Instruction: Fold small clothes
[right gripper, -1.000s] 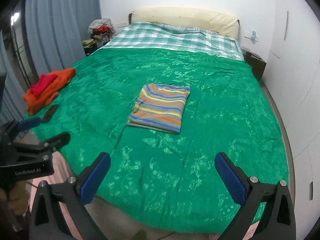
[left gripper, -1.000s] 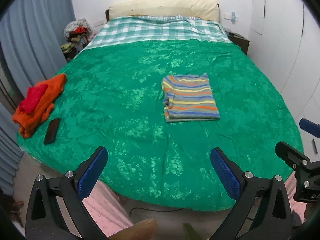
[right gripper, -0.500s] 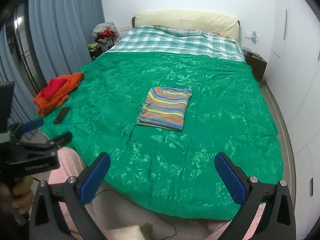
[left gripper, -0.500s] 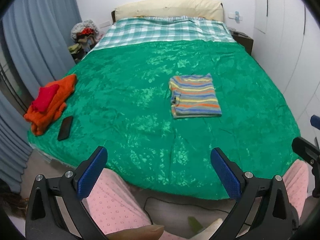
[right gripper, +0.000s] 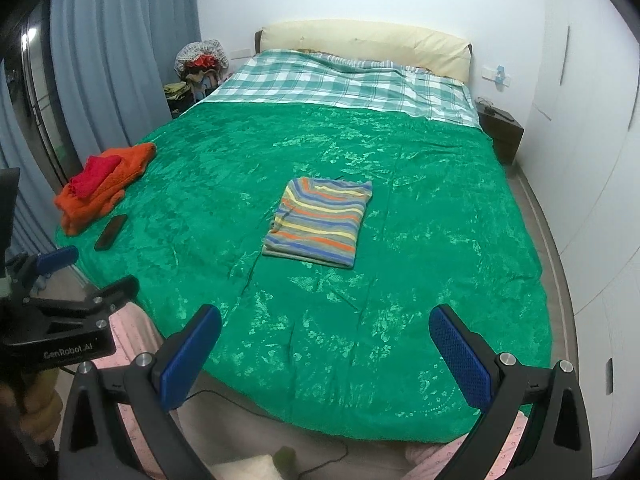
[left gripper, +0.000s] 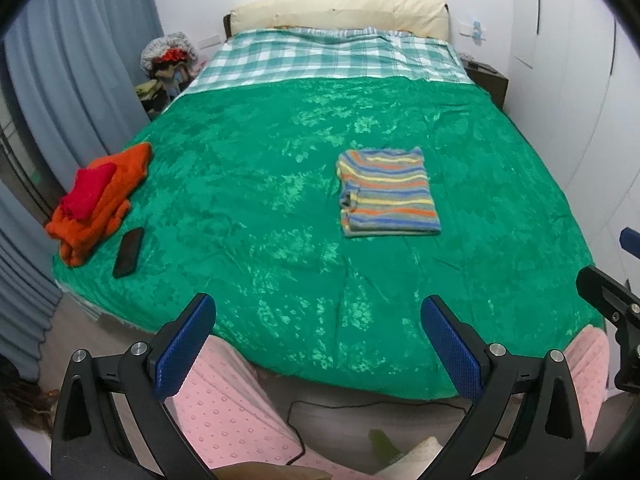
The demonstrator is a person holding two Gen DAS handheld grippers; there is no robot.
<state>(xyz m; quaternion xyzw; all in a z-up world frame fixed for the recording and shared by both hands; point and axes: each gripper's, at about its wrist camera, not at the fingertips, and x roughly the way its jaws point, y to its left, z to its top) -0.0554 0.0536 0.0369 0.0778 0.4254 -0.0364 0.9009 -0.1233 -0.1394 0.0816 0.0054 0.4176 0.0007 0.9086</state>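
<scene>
Starting at the left edge of the bed, grey-blue curtains [left gripper: 68,92] hang beside a small pile of clothes: a red garment [left gripper: 88,192] lies on top of a crumpled orange garment [left gripper: 120,184], which rests on the green bedspread [left gripper: 256,184] near its left border. Just beside that pile, toward the foot of the bed, lies a dark phone [left gripper: 129,252], flat on the spread and apart from the orange cloth.

Near the middle of the bed sits the striped sweater [left gripper: 386,194], folded into a neat rectangle, flat on the bedspread and well apart from the pile and from both tools. Behind it a green-and-white checked sheet [left gripper: 328,56] covers the head of the bed, below a cream headboard cushion [left gripper: 340,12].

The left gripper [left gripper: 318,344] is held over the foot of the bed with its blue-padded jaws spread wide and nothing between them. The right gripper [right gripper: 326,354] is likewise released, jaws wide apart and bare. A dark nightstand [right gripper: 500,130] stands at the right, against white wardrobe doors [right gripper: 592,120].
</scene>
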